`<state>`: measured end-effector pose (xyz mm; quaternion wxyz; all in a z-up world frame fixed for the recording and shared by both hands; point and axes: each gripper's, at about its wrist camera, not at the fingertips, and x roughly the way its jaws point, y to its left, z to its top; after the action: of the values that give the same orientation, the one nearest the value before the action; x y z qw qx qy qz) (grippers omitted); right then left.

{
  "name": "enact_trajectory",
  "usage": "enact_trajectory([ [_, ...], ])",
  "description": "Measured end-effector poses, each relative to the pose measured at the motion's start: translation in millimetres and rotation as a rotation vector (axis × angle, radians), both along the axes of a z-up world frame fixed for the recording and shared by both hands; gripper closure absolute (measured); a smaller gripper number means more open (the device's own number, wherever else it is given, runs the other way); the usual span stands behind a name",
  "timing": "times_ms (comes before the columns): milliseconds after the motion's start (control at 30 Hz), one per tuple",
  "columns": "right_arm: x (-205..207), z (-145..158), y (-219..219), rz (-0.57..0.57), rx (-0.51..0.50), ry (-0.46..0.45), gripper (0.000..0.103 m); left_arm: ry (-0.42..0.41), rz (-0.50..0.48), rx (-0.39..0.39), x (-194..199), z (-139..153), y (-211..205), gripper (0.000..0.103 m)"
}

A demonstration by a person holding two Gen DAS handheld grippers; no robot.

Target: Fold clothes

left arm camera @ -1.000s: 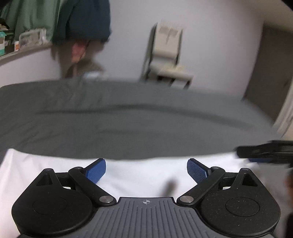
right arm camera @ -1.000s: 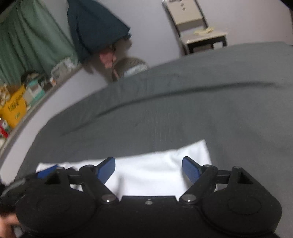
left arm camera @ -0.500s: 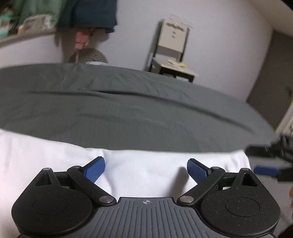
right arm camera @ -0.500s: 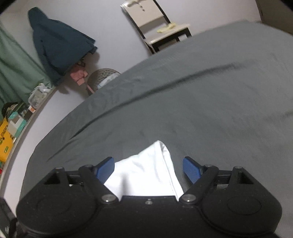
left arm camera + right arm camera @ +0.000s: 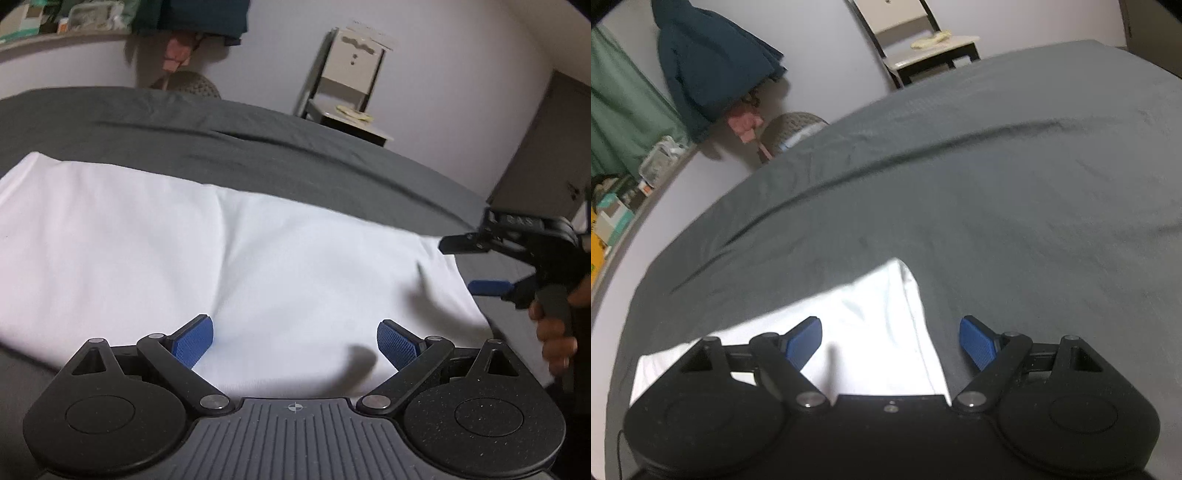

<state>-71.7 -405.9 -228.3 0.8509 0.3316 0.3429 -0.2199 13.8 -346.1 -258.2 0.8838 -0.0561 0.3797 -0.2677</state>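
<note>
Left gripper (image 5: pixel 294 339) is spread wide with nothing between its blue pads, poised low over the near part of the white garment (image 5: pixel 258 266). Right gripper (image 5: pixel 890 341) is just as wide apart and empty, its pads straddling the garment's right-hand edge, one over cloth and one over the sheet. From the left camera you can see it off at the garment's right end, held in the person's hand (image 5: pixel 554 328). The garment lies flat on the dark grey bed sheet (image 5: pixel 997 184), spread as a broad white band with one soft vertical crease through the middle. It looks like a fold or two may already be in, since the far edge reads straight and tidy, but that is a judgement; the shape is hard to tell. What seems left: grab the edges, bring one side over, and finish the stack.
</note>
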Motion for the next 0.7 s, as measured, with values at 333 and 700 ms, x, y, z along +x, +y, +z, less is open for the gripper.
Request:
enact_trajectory([
  [333,-15,-2,1,-0.005,0.054,0.044,0.022,0.11,-0.009,-0.092,-21,5,15,0.007],
  [700,-27,-6,-34,0.184,0.269,0.086,0.043,-0.016,-0.142,-0.171,-46,40,51,0.007],
])
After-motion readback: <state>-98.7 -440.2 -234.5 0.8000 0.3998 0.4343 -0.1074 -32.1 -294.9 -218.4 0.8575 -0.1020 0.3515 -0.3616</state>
